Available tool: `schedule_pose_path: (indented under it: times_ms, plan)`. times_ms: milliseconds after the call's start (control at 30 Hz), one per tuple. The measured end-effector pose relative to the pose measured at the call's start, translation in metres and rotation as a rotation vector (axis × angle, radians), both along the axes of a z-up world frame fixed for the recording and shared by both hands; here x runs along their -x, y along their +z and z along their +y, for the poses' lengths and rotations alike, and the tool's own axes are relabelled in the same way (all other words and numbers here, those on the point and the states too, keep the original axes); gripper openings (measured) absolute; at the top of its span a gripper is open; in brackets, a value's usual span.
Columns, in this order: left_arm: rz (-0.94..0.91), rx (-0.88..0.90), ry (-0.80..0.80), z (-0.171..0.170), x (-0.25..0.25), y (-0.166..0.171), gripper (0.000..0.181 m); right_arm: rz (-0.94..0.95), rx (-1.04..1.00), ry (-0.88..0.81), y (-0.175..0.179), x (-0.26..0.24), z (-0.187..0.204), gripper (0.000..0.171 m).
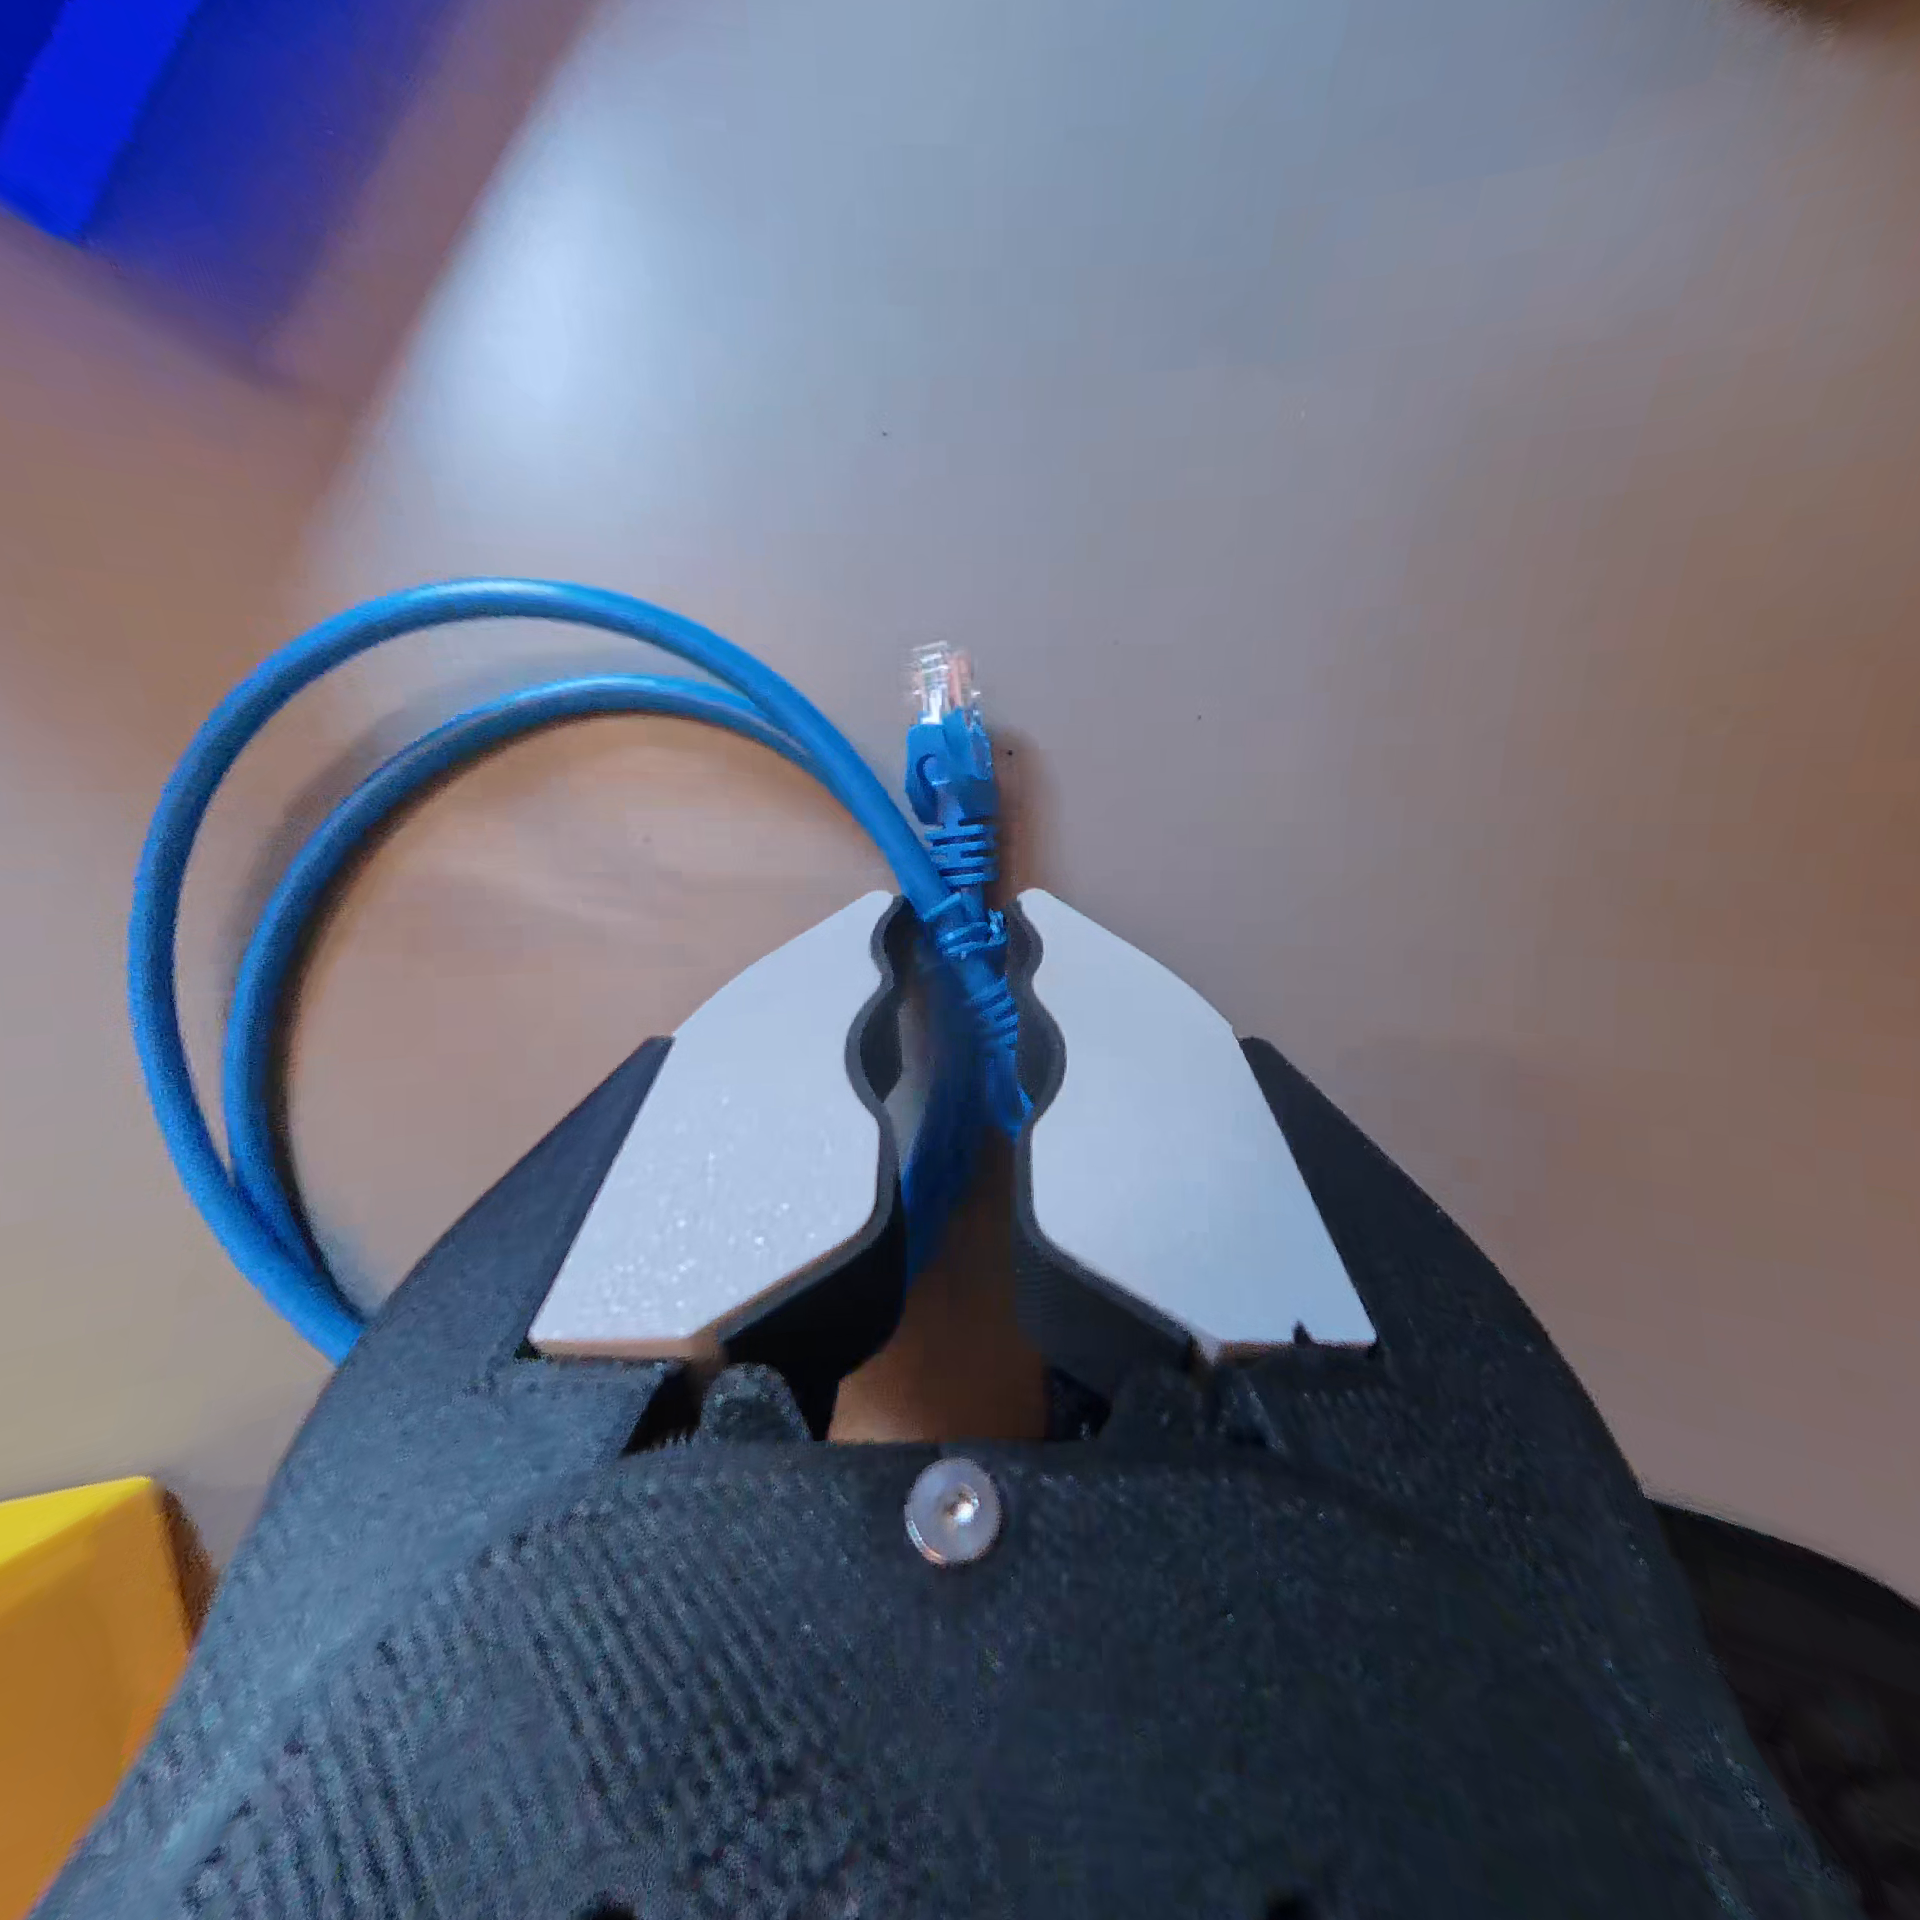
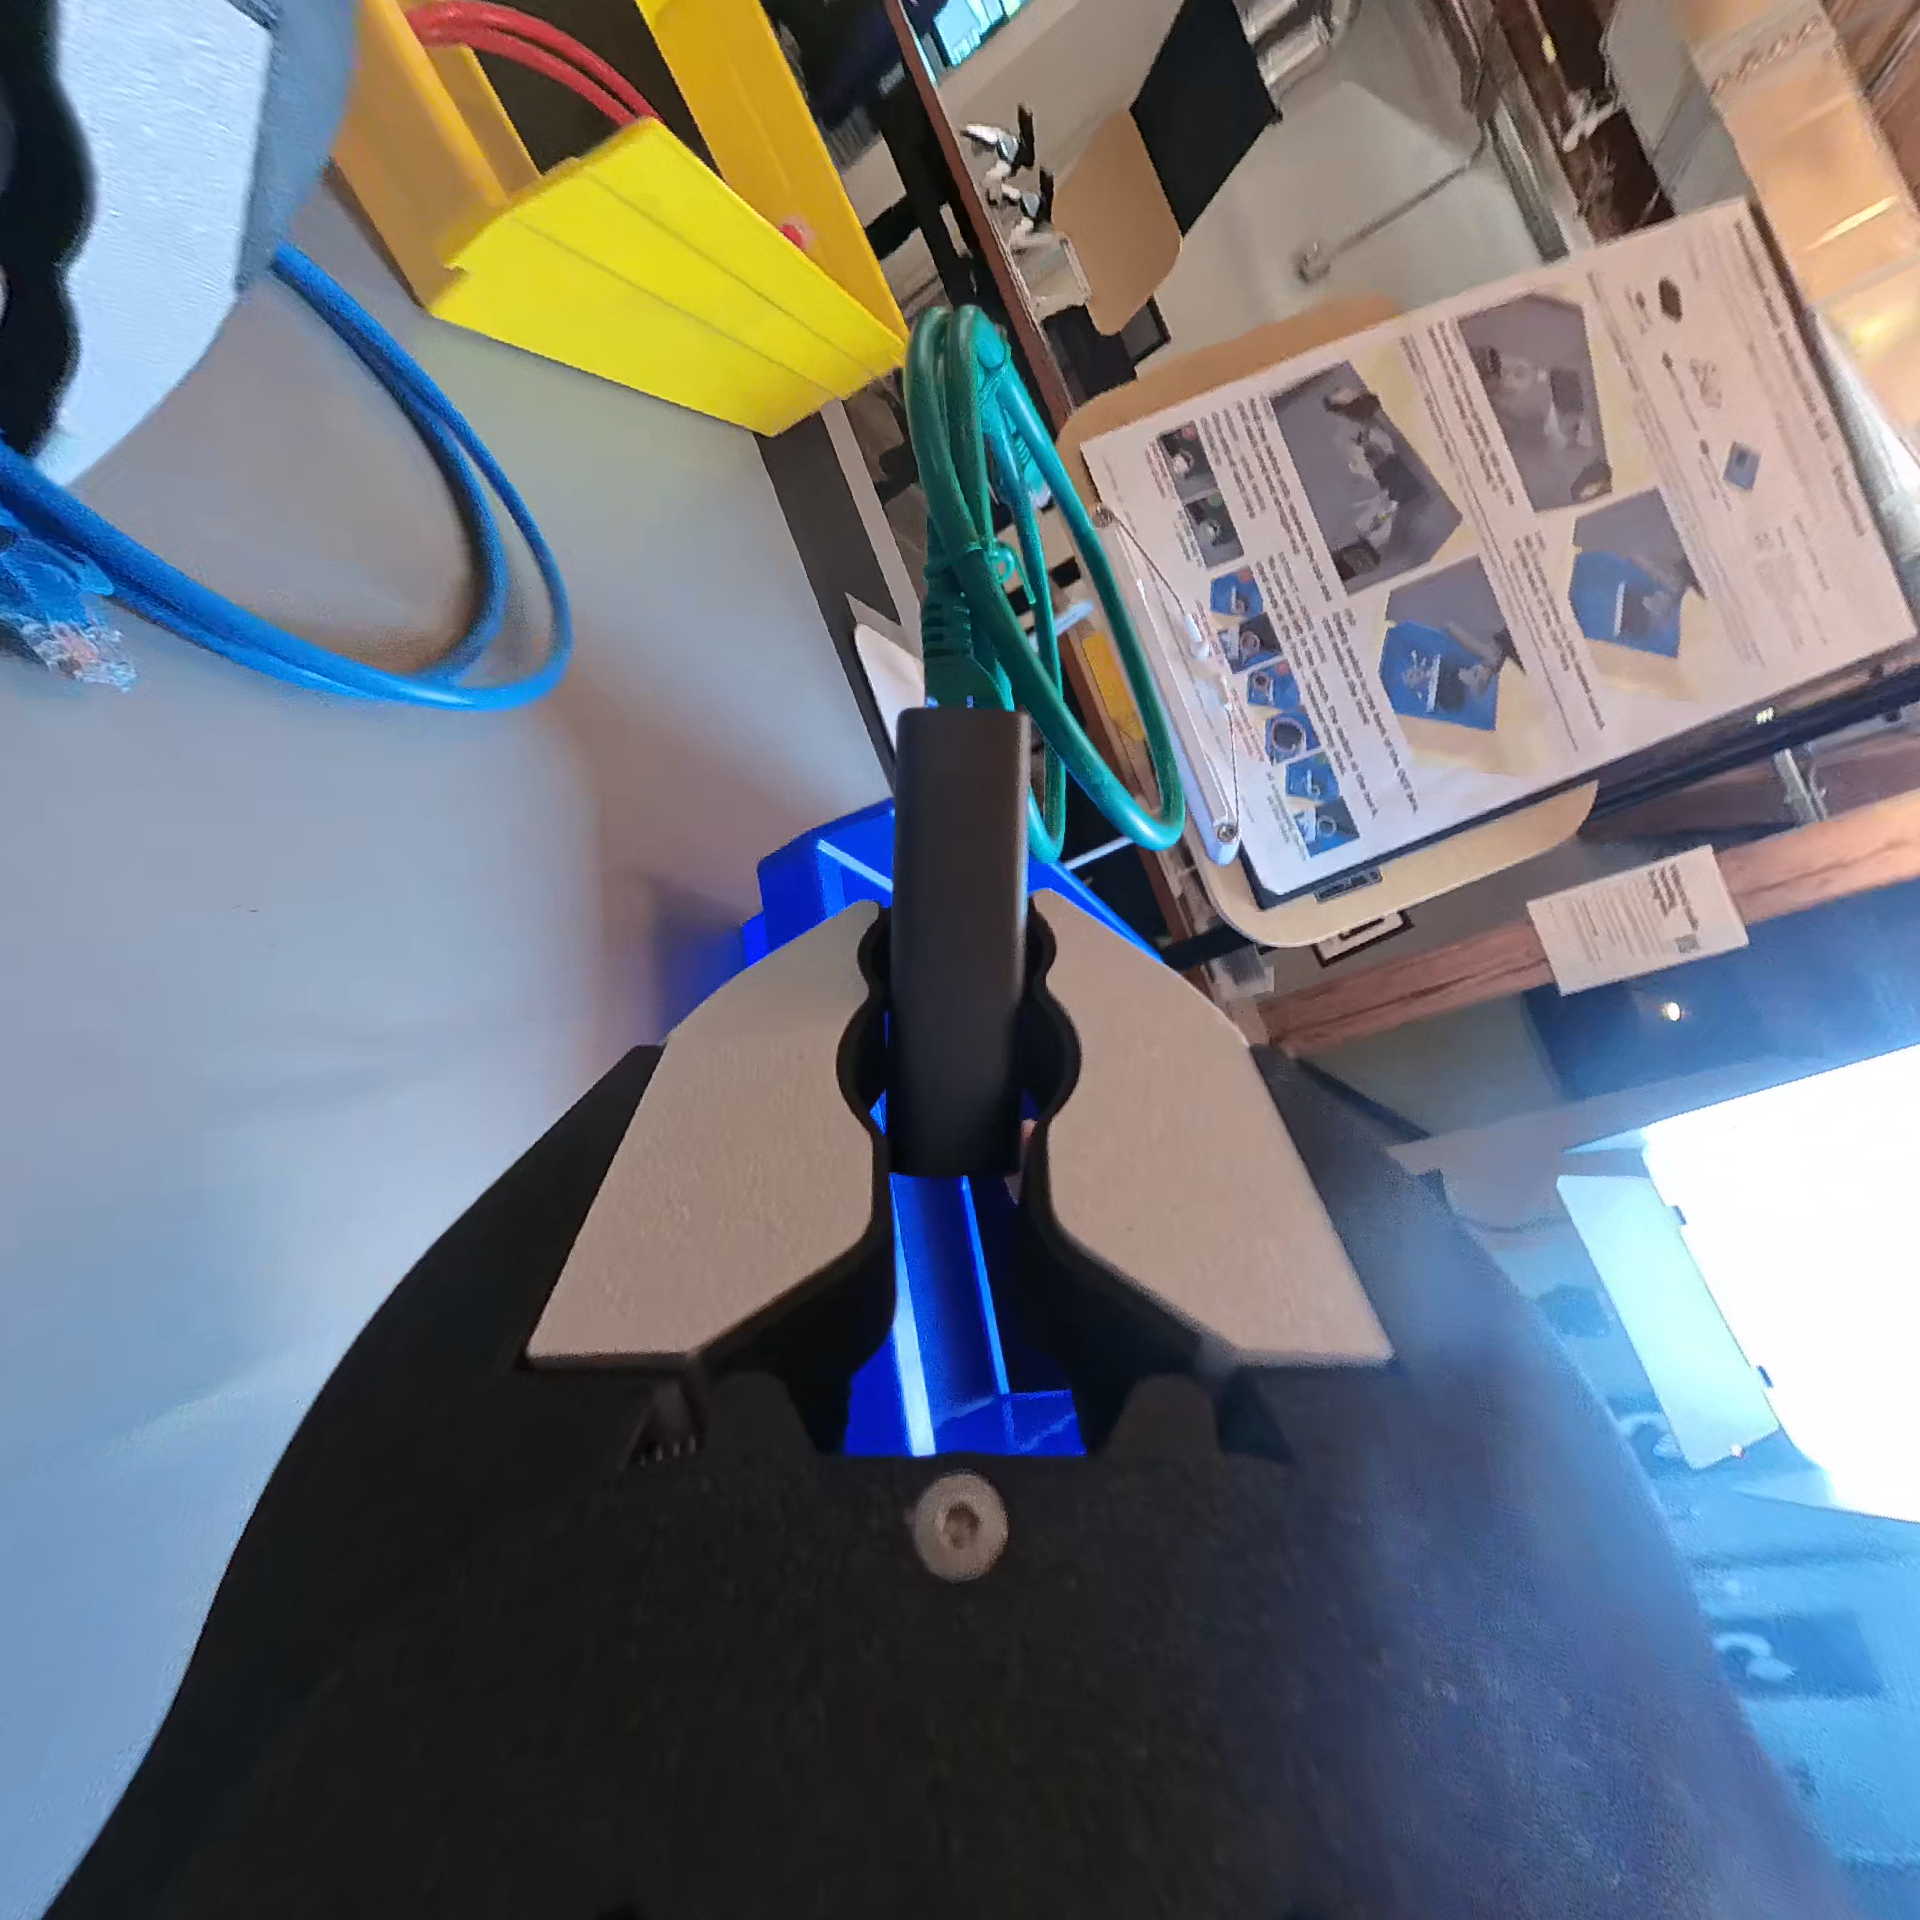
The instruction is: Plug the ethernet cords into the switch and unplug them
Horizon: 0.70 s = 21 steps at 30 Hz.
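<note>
A blue ethernet cord (image 1: 951, 935) is pinched in the closed left gripper (image 1: 956, 914), its clear plug (image 1: 940, 681) pointing forward over the table (image 1: 1351, 520). The right gripper (image 2: 956, 925) clamps a black switch (image 2: 956, 935) with a green cord (image 2: 961, 582) plugged in, above a blue bin (image 2: 935, 1351).

Bare table (image 1: 1351, 520) beyond blue cord (image 1: 312, 831)
</note>
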<state>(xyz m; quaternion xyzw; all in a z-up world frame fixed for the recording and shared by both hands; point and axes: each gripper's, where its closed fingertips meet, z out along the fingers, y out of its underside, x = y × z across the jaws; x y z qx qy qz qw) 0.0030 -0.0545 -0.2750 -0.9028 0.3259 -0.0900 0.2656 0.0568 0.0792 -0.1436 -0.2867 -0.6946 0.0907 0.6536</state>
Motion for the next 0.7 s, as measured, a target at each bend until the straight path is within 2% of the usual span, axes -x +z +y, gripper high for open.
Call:
schedule_pose_path:
  times_ms: [33,100,200,367,600,700]
  plan:
    - [0.026,-0.026,-0.015,0.002,0.004,0.0,0.017,-0.003,-0.014,0.018,-0.001,0.0,-0.003,0.021]
    - [0.066,-0.062,-0.005,0.004,0.017,0.007,0.017,-0.018,-0.046,0.043,-0.006,0.001,-0.008,0.022]
    - [-0.022,-0.123,0.03,0.001,0.029,0.041,0.016,-0.068,-0.069,0.044,-0.018,0.005,-0.008,0.021]
    - [-0.02,-0.171,0.015,-0.022,0.03,0.088,0.016,-0.163,-0.067,0.045,-0.043,0.012,-0.01,0.022]
    - [0.192,-0.196,0.046,-0.011,0.033,0.099,0.016,-0.308,-0.17,0.003,-0.073,0.021,-0.02,0.021]
    - [0.224,-0.117,0.001,0.003,0.021,0.078,0.016,-0.305,-0.146,0.059,-0.076,0.025,-0.033,0.021]
